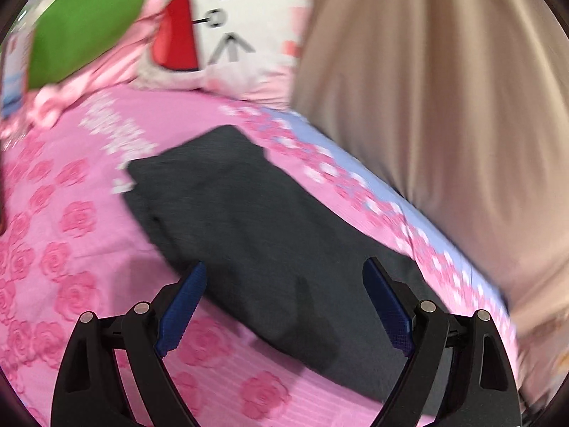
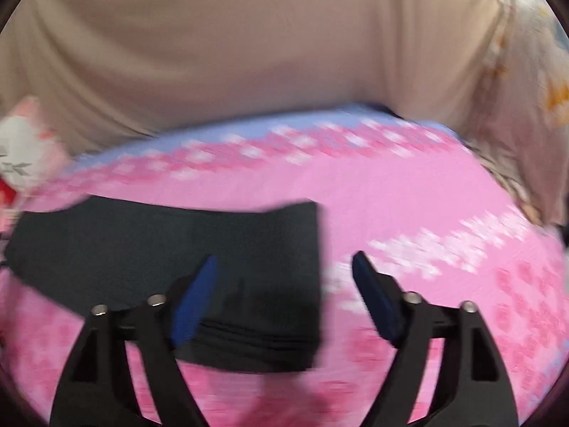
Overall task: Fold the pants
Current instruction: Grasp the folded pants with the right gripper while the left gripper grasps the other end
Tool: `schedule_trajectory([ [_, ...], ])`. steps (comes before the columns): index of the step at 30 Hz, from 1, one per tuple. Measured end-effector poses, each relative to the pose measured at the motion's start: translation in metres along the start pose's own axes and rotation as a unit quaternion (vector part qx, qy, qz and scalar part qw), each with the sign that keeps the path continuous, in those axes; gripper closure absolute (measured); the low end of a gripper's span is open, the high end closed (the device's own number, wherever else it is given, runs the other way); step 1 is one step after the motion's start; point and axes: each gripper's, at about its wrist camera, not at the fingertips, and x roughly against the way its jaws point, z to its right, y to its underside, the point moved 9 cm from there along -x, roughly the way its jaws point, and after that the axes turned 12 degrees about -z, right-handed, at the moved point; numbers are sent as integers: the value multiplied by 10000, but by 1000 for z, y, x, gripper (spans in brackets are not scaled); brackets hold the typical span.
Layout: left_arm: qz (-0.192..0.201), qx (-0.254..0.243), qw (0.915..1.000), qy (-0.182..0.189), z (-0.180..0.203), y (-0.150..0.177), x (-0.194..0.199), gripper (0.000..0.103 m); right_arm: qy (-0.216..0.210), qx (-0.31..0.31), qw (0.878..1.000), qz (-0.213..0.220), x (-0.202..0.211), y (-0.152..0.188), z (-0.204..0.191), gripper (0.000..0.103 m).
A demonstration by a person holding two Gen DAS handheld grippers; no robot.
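Note:
Dark grey pants [image 1: 256,235] lie folded into a long band on a pink rose-print bedsheet [image 1: 71,235]. My left gripper [image 1: 284,274] is open and empty, its blue pads spread above the near part of the pants. In the right wrist view the pants [image 2: 160,249] lie flat, with the waistband end at the lower middle. My right gripper [image 2: 284,267] is open and empty, hovering over the right end of the pants. Both views are blurred by motion.
A beige curtain [image 1: 426,89] hangs behind the bed and also shows in the right wrist view [image 2: 249,42]. A white and red cartoon pillow [image 1: 220,28] and a green cushion [image 1: 85,25] lie at the far end. A floral cloth [image 2: 533,71] hangs at right.

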Motion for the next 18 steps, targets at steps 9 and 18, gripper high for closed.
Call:
schedule_trajectory([
  [9,-195,-1092,9937,-165,32,24,-15,16,-19,2163,9714,-979,-98,28,-160,94],
  [18,-76,-298,9995,109,2,9,-8,16,-1142,1305,9835,-518,-71,-39,-203,91],
])
